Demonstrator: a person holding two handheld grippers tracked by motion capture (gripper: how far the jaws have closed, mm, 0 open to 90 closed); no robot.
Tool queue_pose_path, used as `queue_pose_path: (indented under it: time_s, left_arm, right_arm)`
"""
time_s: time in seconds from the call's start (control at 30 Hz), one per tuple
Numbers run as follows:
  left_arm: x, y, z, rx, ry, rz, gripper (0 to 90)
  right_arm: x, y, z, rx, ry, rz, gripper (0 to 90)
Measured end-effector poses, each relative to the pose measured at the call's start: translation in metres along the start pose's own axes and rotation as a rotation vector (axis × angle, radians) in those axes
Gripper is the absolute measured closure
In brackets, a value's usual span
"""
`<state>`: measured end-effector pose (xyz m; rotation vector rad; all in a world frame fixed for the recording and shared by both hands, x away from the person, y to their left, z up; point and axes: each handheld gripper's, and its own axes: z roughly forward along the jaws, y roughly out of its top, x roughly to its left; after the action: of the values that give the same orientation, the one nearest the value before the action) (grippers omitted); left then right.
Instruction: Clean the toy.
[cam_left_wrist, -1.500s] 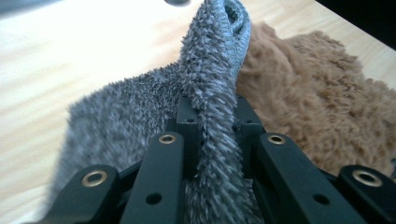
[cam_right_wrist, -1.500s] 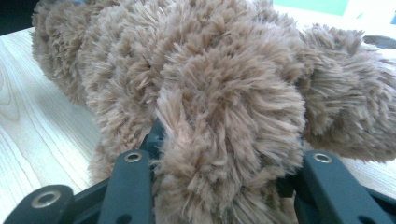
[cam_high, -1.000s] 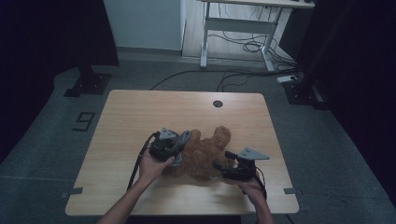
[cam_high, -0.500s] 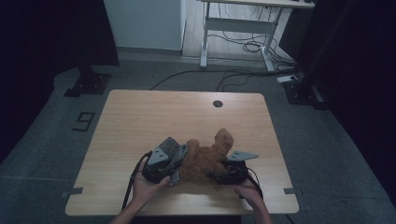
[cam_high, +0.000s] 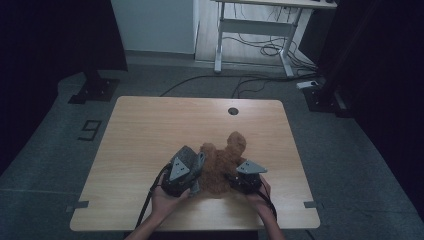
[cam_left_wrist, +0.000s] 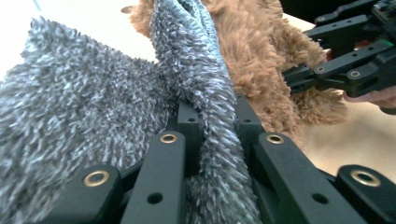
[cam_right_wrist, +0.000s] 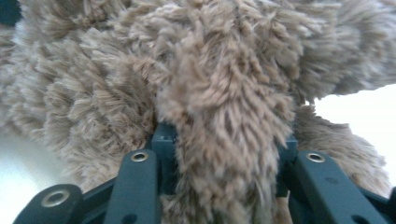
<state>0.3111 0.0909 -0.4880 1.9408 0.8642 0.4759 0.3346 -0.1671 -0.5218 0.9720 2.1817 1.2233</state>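
My 2 claws grip plush on a wooden table (cam_high: 150, 130).
My left claw (cam_left_wrist: 212, 140) clenches grey fabric (cam_left_wrist: 70, 116); my right claw (cam_right_wrist: 224, 154), just closing, grasps the brown toy (cam_high: 220, 160) near the front edge. Floor mark (cam_high: 90, 130) reads 9.

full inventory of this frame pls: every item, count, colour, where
brown plush cloth: 1, brown, near middle of the table, between the two grippers
grey plush cloth: 1, grey, at the left gripper, beside the brown one
table: 1, light wood, centre of the high view
cable hole: 1, dark, far edge of the table top
desk frame: 1, white, on the floor beyond the table
floor cables: several, black, under and before that desk
floor mark "9": 1, black, left of the table
stand base: 1, black, far left on the floor
left gripper: 1, black, shut on a fold of the grey cloth
right gripper: 1, black, jaws just closed on a brown tuft
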Motion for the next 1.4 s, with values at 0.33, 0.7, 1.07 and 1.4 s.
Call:
queue_pose_path:
  time_s: [0.33,0.7,1.07,1.4]
  left_arm:
    - [0.017,0.032,0.045,0.031,0.041,0.013,77.9]
    - [0.017,0.047,0.024,0.069,-0.059,-0.052,77.1]
    - [0.014,0.068,0.049,0.172,-0.066,-0.081,76.3]
    - [0.036,0.04,0.009,0.118,-0.065,-0.101,78.3]
  right_arm:
    - [-0.031,0.005,0.022,-0.065,-0.128,0.083,63.5]
    - [-0.025,-0.014,0.006,-0.11,-0.071,0.102,63.2]
    - [-0.018,-0.027,-0.012,-0.065,0.031,0.072,61.5]
    - [-0.014,-0.029,-0.015,-0.053,0.069,0.033,60.9]
